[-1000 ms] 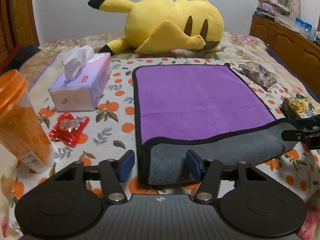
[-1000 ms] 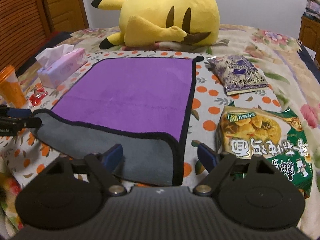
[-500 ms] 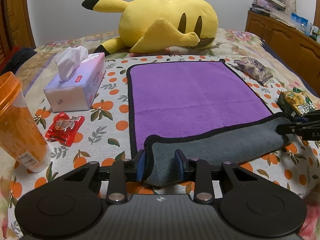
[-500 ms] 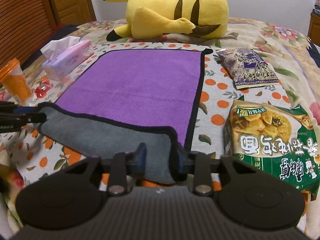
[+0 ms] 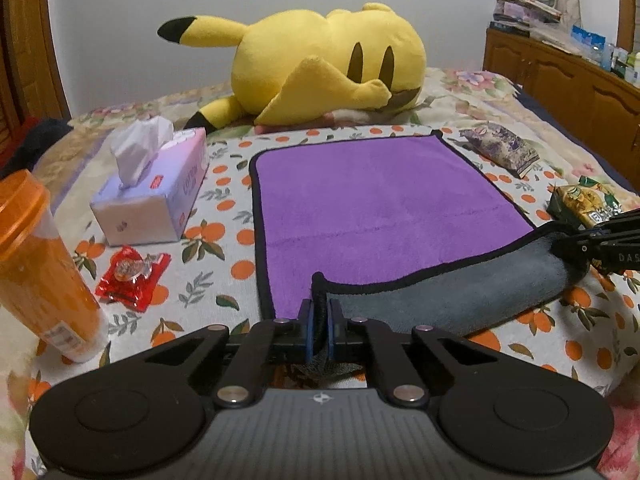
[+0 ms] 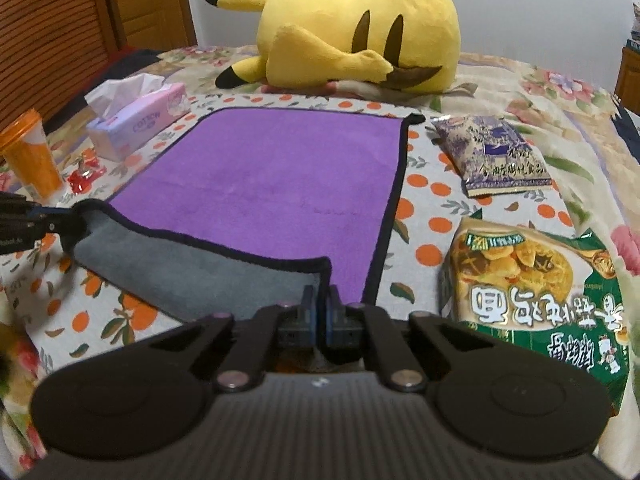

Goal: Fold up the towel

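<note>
A purple towel (image 5: 380,196) with black trim and a grey underside lies flat on the bed; it also shows in the right wrist view (image 6: 280,176). Its near edge is turned up, showing the grey side (image 5: 448,296). My left gripper (image 5: 319,322) is shut on the towel's near left corner. My right gripper (image 6: 320,312) is shut on the near right corner. Each gripper shows at the side of the other's view, the right one (image 5: 600,248) and the left one (image 6: 28,220), holding the lifted edge.
A yellow plush (image 5: 320,68) lies beyond the towel. A tissue box (image 5: 156,196), red candy wrapper (image 5: 132,272) and orange cup (image 5: 36,264) sit left. A purple snack bag (image 6: 492,156) and green noodle packet (image 6: 536,276) lie right. A wooden cabinet (image 5: 568,80) stands far right.
Both grippers went from open around the near corners to shut on them. The near edge of the towel has risen a little off the bed.
</note>
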Demonstrator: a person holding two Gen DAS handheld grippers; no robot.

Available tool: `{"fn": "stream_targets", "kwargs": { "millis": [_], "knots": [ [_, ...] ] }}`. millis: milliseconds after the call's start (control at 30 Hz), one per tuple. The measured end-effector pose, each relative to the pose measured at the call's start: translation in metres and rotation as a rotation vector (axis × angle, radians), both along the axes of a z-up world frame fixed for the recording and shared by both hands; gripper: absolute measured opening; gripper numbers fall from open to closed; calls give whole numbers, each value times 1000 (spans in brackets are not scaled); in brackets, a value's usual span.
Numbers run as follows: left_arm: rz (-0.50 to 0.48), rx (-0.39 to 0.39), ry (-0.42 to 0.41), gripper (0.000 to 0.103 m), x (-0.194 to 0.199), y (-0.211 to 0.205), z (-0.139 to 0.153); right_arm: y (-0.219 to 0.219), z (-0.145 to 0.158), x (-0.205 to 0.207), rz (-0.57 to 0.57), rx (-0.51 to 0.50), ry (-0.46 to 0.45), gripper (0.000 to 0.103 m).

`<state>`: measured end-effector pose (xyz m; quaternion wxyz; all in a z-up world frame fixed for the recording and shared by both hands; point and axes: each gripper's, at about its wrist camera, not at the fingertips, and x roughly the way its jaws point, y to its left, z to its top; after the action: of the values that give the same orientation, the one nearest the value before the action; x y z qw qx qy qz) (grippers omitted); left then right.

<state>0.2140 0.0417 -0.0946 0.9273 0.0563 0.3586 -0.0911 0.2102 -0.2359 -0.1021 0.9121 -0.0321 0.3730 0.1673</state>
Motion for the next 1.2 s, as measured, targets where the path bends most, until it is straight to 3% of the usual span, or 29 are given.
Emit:
{"fn": "stream_targets", "kwargs": {
  "millis": [700,1200],
  "knots": [
    [-3,-47,-104,6,-6,1,28,-2,25,-1,12,37,-118,4],
    [-13,-47,-122,5,2,-1,31,1,30,5,31,28,-155,4]
  ]
}}
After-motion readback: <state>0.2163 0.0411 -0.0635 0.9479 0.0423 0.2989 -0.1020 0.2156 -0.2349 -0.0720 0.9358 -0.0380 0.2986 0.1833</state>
